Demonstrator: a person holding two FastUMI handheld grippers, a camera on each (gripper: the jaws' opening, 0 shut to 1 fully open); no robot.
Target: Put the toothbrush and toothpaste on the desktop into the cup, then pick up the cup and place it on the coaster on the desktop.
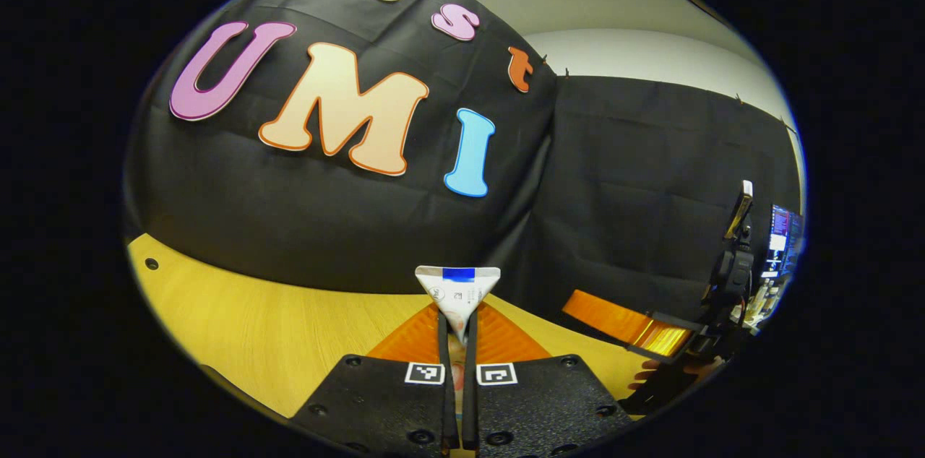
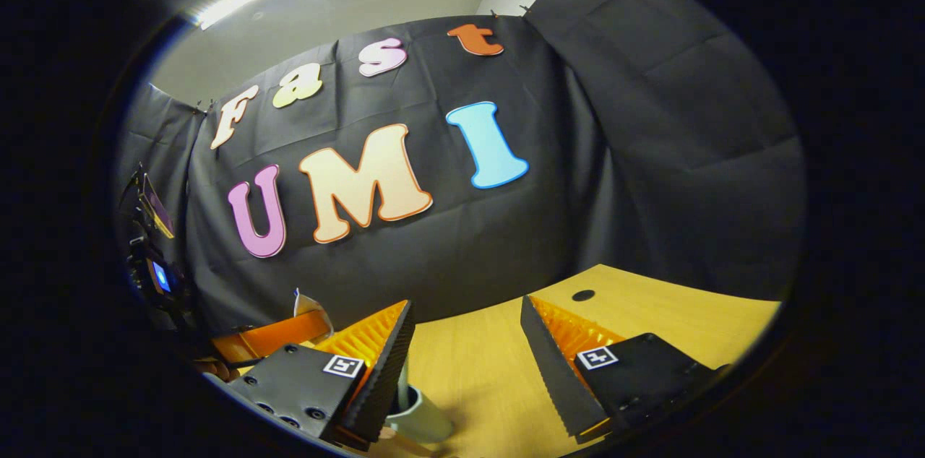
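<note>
In the left gripper view, a white toothpaste tube (image 1: 458, 290) with a blue stripe at its crimped end stands upright between my fingers. My left gripper (image 1: 457, 331) is shut on it, above the wooden desktop (image 1: 253, 328). My right gripper (image 2: 466, 353) is open with nothing between its fingers, held over the desktop (image 2: 477, 364). A pale grey cup (image 2: 423, 418) stands low in the right gripper view, partly hidden behind the near-left finger (image 2: 383, 364). The left gripper (image 2: 271, 344) with the tube's end (image 2: 309, 305) shows farther left there. The right gripper (image 1: 629, 328) and a hand (image 1: 650, 375) show at the right of the left gripper view.
Black cloth walls close the back and sides of the desktop. A round cable hole (image 2: 582, 295) sits near the desktop's far right; another hole (image 1: 151, 264) lies at the far left. A stand with screens (image 1: 744, 248) rises beyond the edge.
</note>
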